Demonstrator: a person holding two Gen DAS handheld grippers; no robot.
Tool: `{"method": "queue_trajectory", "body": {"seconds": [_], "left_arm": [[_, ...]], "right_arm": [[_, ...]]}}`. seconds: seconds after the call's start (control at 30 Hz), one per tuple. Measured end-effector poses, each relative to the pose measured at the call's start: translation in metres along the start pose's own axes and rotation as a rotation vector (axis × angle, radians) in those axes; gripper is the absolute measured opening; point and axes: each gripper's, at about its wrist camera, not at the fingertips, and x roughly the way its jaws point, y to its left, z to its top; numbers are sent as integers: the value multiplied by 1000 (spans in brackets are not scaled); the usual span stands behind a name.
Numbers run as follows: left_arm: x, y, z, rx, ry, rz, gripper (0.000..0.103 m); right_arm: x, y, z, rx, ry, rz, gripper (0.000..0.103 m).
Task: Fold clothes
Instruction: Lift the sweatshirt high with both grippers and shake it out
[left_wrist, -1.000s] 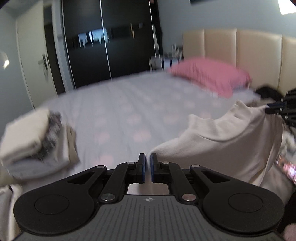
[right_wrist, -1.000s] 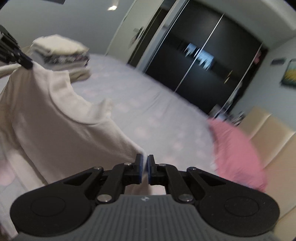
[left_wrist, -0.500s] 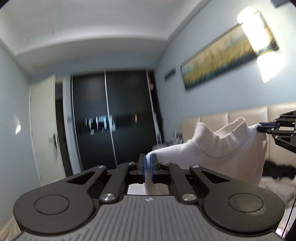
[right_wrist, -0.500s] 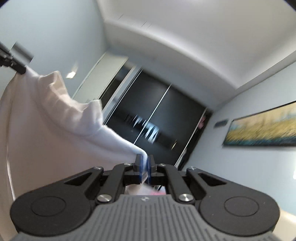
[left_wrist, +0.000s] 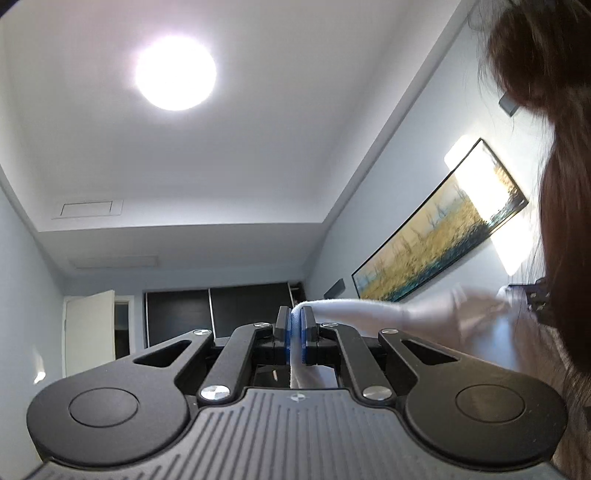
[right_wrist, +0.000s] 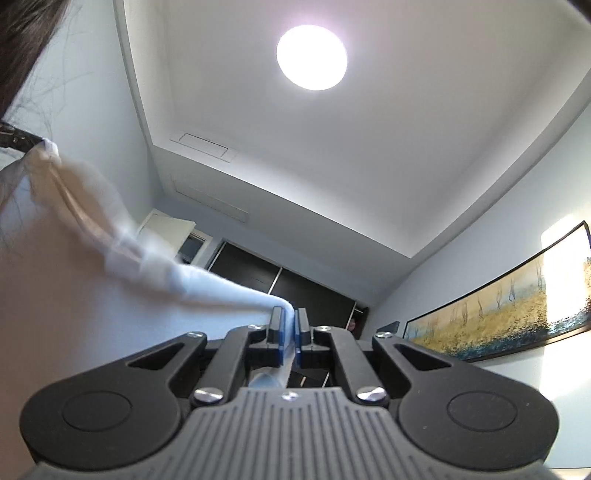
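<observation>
White cloth of a garment (left_wrist: 369, 308) clamped at one corner in the left gripper (left_wrist: 296, 326), pads pressed together on the fold, the rest running off to the right toward the right gripper (left_wrist: 532, 299) at the frame's edge. Same garment (right_wrist: 122, 240) seen from the other side: pinched between the closed pads of the right gripper (right_wrist: 290, 328), stretched up and to the left to the left gripper (right_wrist: 22, 139) in the far corner. Held taut and roughly level between the two, long axis running gripper to gripper, body of the cloth hanging below and out of sight. Both pointed upward at the ceiling light (left_wrist: 175, 72), with hair (left_wrist: 546, 147) close at the side. Neither gripper nearer: each at one end. Bed not in view. Likely next: lowering the sheet flat, keeping both ends level to avoid a skewed lay.
</observation>
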Motion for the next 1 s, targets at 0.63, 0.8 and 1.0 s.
{"method": "queue_trajectory", "body": {"seconds": [0.63, 0.8, 1.0], "left_arm": [[113, 22, -149, -6, 493, 64, 3], [152, 32, -223, -12, 666, 70, 3], [188, 42, -313, -35, 842, 57, 3]], "right_arm": [[135, 81, -152, 57, 431, 219, 6], [178, 114, -213, 16, 565, 261, 6], [243, 147, -306, 72, 759, 272, 6]]}}
